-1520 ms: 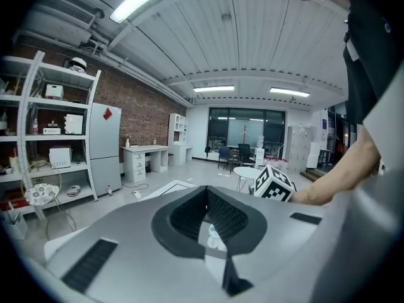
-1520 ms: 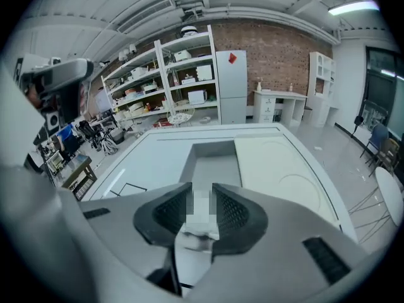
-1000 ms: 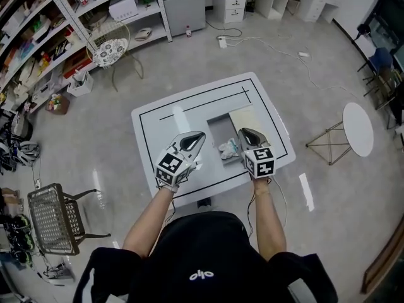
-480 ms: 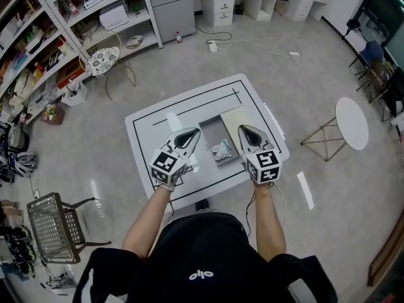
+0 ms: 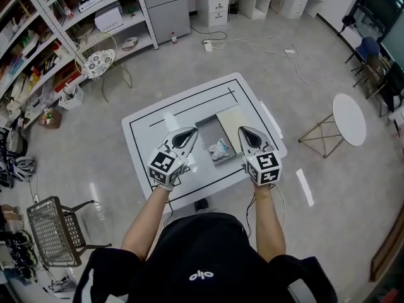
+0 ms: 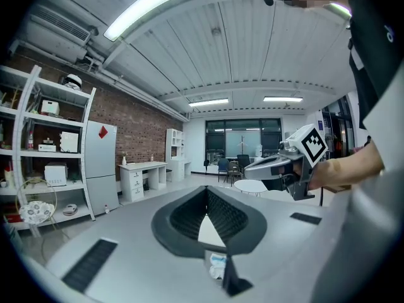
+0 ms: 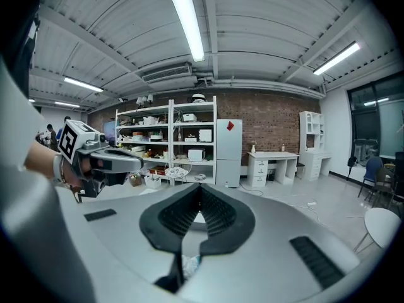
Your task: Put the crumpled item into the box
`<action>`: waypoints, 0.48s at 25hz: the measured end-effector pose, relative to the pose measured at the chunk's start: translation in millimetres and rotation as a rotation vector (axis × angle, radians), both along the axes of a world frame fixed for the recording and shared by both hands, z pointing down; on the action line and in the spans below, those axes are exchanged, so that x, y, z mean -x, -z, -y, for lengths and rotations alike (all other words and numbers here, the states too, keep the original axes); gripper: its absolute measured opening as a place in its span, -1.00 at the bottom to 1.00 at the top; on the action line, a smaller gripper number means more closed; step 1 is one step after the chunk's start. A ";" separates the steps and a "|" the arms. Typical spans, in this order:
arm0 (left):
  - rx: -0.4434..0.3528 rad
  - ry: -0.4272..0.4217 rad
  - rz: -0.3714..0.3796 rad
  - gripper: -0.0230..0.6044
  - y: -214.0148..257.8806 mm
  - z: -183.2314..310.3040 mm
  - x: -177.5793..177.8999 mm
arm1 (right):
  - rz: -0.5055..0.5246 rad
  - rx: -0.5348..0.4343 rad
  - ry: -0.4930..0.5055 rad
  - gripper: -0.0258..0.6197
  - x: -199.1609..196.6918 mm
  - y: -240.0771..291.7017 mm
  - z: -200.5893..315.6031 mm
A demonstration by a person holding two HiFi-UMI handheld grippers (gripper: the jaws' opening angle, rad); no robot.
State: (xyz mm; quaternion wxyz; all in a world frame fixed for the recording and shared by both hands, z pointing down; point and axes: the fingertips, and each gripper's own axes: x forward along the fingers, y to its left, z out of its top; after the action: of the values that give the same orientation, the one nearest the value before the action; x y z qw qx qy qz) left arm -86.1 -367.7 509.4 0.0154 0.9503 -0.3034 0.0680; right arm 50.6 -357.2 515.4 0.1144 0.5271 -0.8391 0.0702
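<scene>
On the white table lies a shallow grey box with its beige lid beside it on the right. A crumpled white-and-blue item appears to lie in the box's near end; it also peeks out below the jaws in the left gripper view and the right gripper view. My left gripper hovers left of the box, jaws shut and holding nothing. My right gripper hovers right of the box, also shut and empty. Each gripper sees the other: the right gripper, the left gripper.
A black rectangle is drawn on the tabletop round the box. Shelving stands at the far left, a wire basket chair at the near left, a small round white table at the right. Cables run over the floor beyond.
The right gripper has drawn a little to the right, away from the crumpled item. The head view has shifted slightly. Both grippers stay shut.
</scene>
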 end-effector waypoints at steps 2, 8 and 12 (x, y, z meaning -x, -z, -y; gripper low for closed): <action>-0.001 -0.003 -0.001 -0.91 -0.5 0.7 -1.6 | 0.001 0.002 -0.006 -0.89 -3.0 -1.1 -1.2; -0.001 -0.011 -0.002 -0.91 2.1 -1.1 -7.2 | -0.004 0.006 -0.014 -0.89 -9.5 0.1 -3.2; -0.001 -0.013 0.000 -0.91 0.7 -1.3 -7.8 | -0.010 0.010 -0.014 -0.89 -10.4 -3.0 -3.7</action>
State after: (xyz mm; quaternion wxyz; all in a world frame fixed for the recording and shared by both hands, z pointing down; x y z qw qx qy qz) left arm -78.2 -366.4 508.7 0.0145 0.9523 -0.2973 0.0679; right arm 61.1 -353.5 518.4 0.1208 0.5328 -0.8345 0.0725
